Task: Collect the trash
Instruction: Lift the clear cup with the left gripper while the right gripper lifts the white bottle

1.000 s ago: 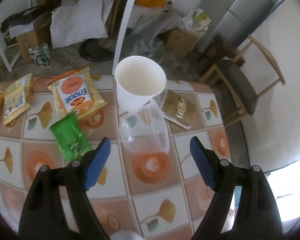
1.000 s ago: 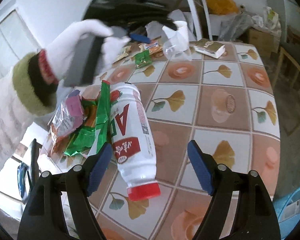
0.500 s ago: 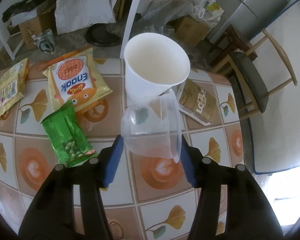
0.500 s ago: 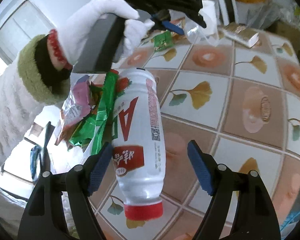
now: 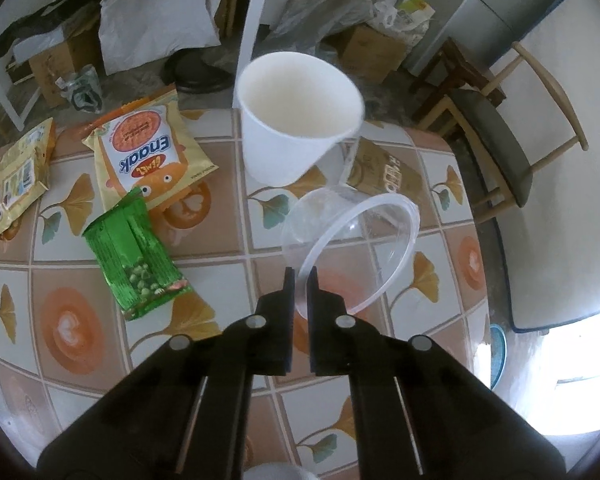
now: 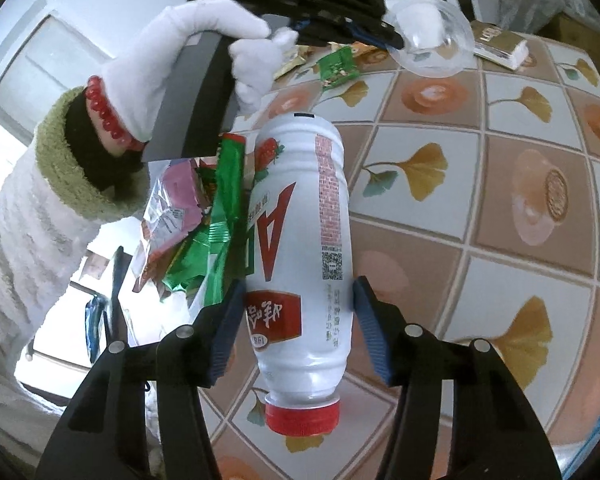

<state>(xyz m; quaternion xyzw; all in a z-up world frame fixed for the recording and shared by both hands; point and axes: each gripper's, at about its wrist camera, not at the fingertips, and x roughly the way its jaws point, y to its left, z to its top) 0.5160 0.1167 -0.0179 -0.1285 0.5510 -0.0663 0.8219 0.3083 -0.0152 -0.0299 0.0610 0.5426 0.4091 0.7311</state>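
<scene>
A clear plastic cup (image 5: pixel 352 248) hangs tilted over the tiled table (image 5: pixel 72 328), and my left gripper (image 5: pixel 300 280) is shut on its rim. The right wrist view shows the same left gripper (image 6: pixel 392 40) at the top, in a white-gloved hand (image 6: pixel 204 40), with the clear cup (image 6: pixel 432 44) at its tip. A white bottle with a red cap (image 6: pixel 300 248) lies on the table, cap toward the camera. My right gripper (image 6: pixel 298 292) straddles its lower body. Its jaws are closing and both blue pads (image 6: pixel 228 320) meet the bottle's sides.
A white paper cup (image 5: pixel 296 128), a green snack packet (image 5: pixel 136 256), an orange Enaak packet (image 5: pixel 144 160), yellow packets (image 5: pixel 20 176) and a gold box (image 5: pixel 384 172) lie on the table. Crumpled wrappers (image 6: pixel 192 232) are piled left of the bottle. A chair (image 5: pixel 496 140) stands beyond the table's right edge.
My left jaws went from wide open to shut on the clear cup's rim, tipping the cup. My right jaws narrowed onto the bottle, and that gripper moved closer to it.
</scene>
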